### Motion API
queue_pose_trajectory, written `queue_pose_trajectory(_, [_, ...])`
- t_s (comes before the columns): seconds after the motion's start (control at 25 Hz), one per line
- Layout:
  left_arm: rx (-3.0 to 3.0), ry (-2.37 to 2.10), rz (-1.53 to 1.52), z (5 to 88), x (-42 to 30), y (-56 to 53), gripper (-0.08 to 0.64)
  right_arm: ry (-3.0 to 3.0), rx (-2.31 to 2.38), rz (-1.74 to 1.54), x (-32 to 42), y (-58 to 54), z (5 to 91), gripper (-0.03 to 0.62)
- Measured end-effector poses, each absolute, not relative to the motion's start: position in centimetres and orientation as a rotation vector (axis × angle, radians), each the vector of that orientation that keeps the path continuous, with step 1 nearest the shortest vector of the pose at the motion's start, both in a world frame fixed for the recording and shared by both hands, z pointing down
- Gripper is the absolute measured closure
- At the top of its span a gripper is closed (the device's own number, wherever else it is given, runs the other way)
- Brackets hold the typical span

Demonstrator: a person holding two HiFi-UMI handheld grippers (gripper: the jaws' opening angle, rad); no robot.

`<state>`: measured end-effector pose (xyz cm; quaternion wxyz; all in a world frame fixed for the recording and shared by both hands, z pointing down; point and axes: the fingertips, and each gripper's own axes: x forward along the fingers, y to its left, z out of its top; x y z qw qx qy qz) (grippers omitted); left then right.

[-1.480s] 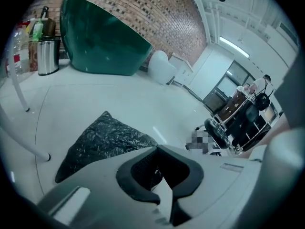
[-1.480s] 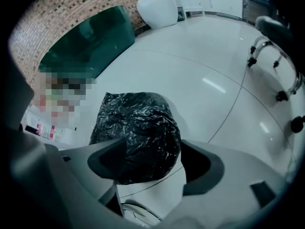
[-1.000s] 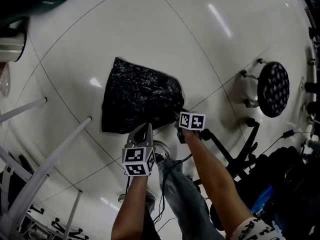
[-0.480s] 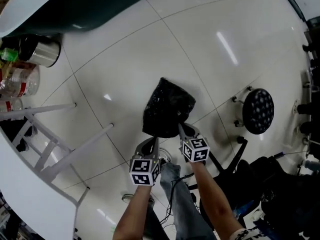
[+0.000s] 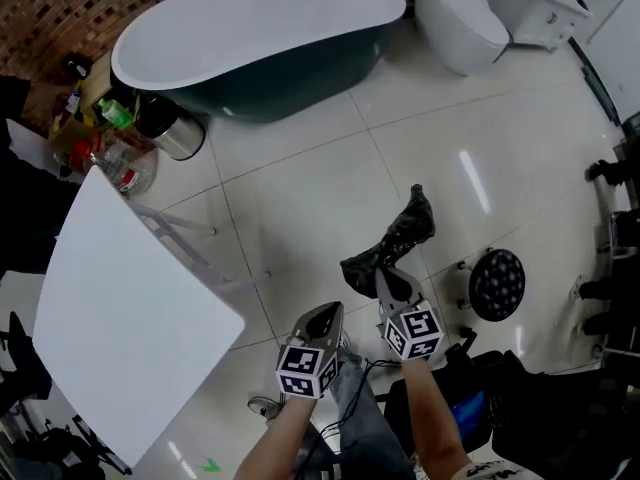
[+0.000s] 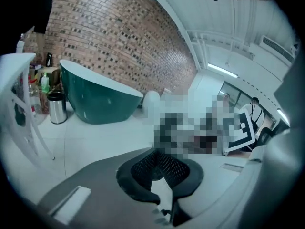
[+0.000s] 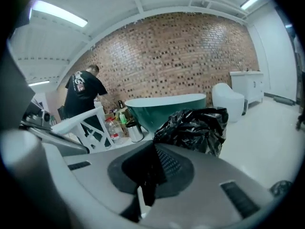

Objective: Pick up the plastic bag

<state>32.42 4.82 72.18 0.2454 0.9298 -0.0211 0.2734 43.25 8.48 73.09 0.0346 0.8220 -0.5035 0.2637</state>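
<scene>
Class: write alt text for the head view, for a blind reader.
The right claw grips a crumpled black plastic bag above a white tiled floor; the left claw beside it is empty. A green bathtub stands beyond, a white table left.

Lower end of plastic bag [image 5: 400,236]: hidden behind right hand-held gripper [image 5: 384,274]; pinched part buried between closed pads [image 7: 167,165]. Labels on bottles [image 5: 112,138] by bathtub [image 5: 250,28]: too small to read. Top of cabinet [image 5: 535,3]: cut off by upper edge. Both forearms [image 5: 435,418]: cut off by lower edge. Legs of person [image 7: 85,95]: hidden behind white frame [image 7: 90,125].
</scene>
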Motion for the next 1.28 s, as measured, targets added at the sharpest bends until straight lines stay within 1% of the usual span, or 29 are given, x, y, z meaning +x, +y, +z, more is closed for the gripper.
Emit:
queue_pose_trajectory(0.24, [2.62,-0.177,0.612,62.1,28.5,1.6,0.56,-1.695,2.487,0.631,40.0,7.2,60.5,0.577])
queue_pose_trajectory(0.4, [2.643,-0.315,0.517,56.2,24.6,-2.0,0.56,-1.784,2.429,0.497,38.1,5.1,53.3,0.577])
queue_pose_trajectory(0.8, [2.633,-0.649,0.356,47.3,9.7,-9.9,0.56,-1.932,2.322,0.155,32.0,-0.9,37.9,0.577])
queue_pose_trajectory(1.04, [2.589,-0.801,0.257,44.2,0.5,-13.5,0.559,-2.062,2.254,0.054,25.3,-5.3,31.7,0.577])
queue_pose_trajectory(1.28, [2.548,-0.918,0.21,43.1,-5.3,-15.3,0.559,-2.214,2.093,-0.006,16.8,-9.6,29.7,0.577])
